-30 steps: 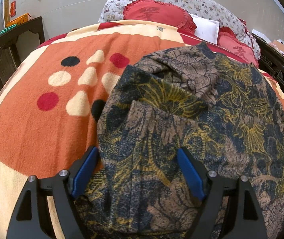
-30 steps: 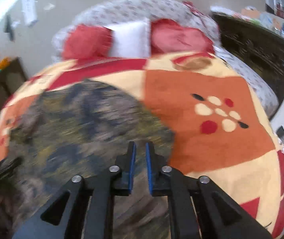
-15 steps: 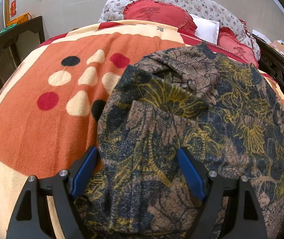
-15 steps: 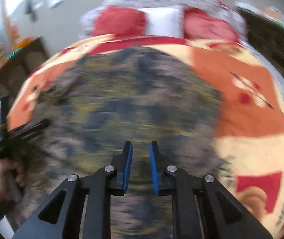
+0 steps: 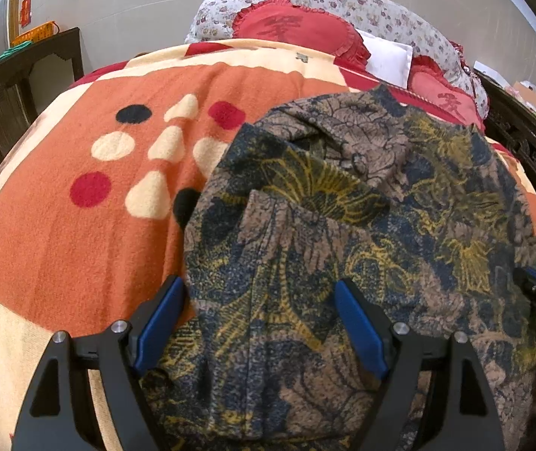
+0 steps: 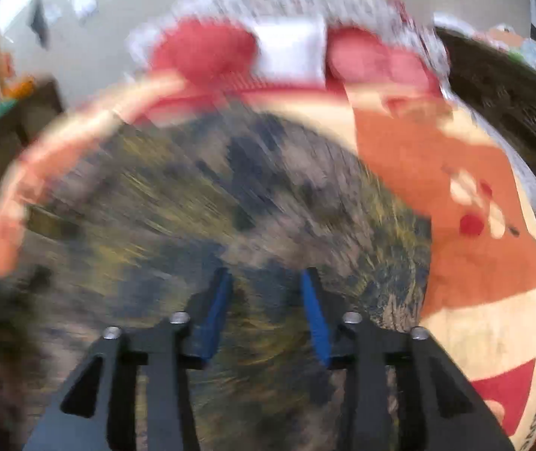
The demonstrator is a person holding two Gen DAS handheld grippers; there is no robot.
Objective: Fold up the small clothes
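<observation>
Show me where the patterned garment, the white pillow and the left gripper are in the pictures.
patterned garment [image 5: 361,195], left wrist view, on its upper middle cloth.
white pillow [image 5: 390,60], left wrist view, on its flat front.
left gripper [image 5: 264,323], left wrist view, midway between its blue fingertips.

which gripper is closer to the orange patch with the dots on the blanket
Left. The left gripper straddles the patterned garment's edge right beside the dotted patch. The right gripper, jaws just opening, sits over the garment's far side.
</observation>
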